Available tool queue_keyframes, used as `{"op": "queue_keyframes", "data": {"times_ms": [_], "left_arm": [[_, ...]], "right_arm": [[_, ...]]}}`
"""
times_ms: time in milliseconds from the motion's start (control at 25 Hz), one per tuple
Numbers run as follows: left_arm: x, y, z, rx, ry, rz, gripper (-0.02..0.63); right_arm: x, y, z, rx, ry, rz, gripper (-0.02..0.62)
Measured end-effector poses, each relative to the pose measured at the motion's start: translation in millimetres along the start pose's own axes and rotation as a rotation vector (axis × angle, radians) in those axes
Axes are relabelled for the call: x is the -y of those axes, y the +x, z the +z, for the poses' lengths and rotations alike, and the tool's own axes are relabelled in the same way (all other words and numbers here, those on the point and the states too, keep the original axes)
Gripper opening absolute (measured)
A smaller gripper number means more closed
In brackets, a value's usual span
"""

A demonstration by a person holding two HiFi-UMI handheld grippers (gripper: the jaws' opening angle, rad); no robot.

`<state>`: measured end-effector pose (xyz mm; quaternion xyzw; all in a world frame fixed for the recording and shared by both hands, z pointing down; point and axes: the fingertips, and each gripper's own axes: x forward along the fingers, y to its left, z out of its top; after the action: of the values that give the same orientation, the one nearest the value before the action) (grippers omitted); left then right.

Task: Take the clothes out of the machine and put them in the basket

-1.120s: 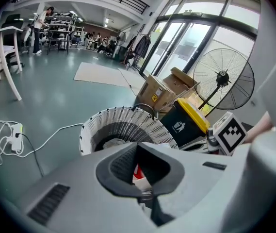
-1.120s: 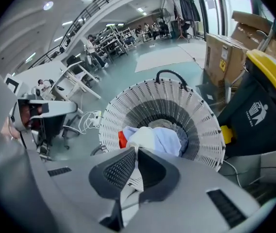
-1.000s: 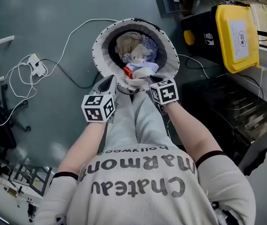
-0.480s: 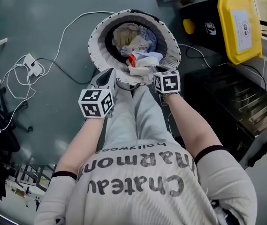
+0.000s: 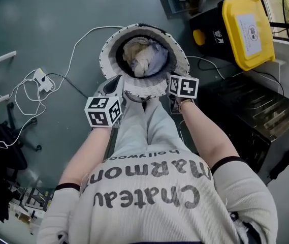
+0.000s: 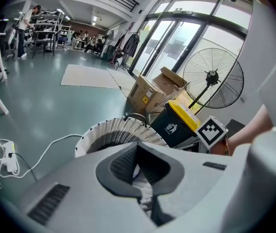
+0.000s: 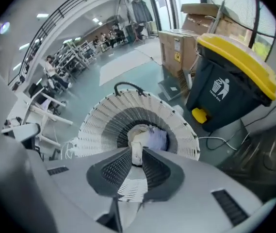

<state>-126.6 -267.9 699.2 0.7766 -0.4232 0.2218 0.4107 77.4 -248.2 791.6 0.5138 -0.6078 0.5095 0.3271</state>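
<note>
Change: the red/white garment that hung over the near rim of the basket (image 5: 108,55), right under the R gripper (image 7: 135,149), is off the rim now. Only the heap of clothes (image 5: 145,59) shows inside. R gripper's jaws have just been opening: narrow gap, nothing between the pads, rim + heap seen through it. So the piece prob. went into the basket and this drop looks done. Next is prob. back to the machine for more.

L gripper (image 6: 138,145): jaws about together at the tips, nothing pinched, basket rim just ahead of it.

Materials:
- Basket: round, flared, white slatted plastic w/ ribbed look, dark inner wall.
- Clothes: soft, crumpled, beige + pale lilac, ahead of both grippers.
- Dark glossy box (image 5: 246,116): right of R gripper, prob. the machine, inside not visible.
- Black bin (image 5: 246,32): w/ yellow lid, beyond the box, hard + smooth.
- Thin white cable (image 5: 78,39): on the floor, left of L gripper.
</note>
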Motion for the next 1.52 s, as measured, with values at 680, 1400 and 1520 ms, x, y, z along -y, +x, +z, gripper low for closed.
{"op": "queue_keyframes", "data": {"times_ms": [680,1400,1520], "left_arm": [[128,-167,272,0.446,0.128,-0.172,0.008],[177,-283,327,0.736,0.279,-0.157,0.008],[175,-290,320,0.74,0.268,-0.144,0.008]], "right_arm": [[-145,-298,218,0.61,-0.11,0.317,0.057],[-195,-475,247,1.007,-0.226,0.443,0.051],[-199,-478,242,1.014,-0.245,0.44,0.051]]}}
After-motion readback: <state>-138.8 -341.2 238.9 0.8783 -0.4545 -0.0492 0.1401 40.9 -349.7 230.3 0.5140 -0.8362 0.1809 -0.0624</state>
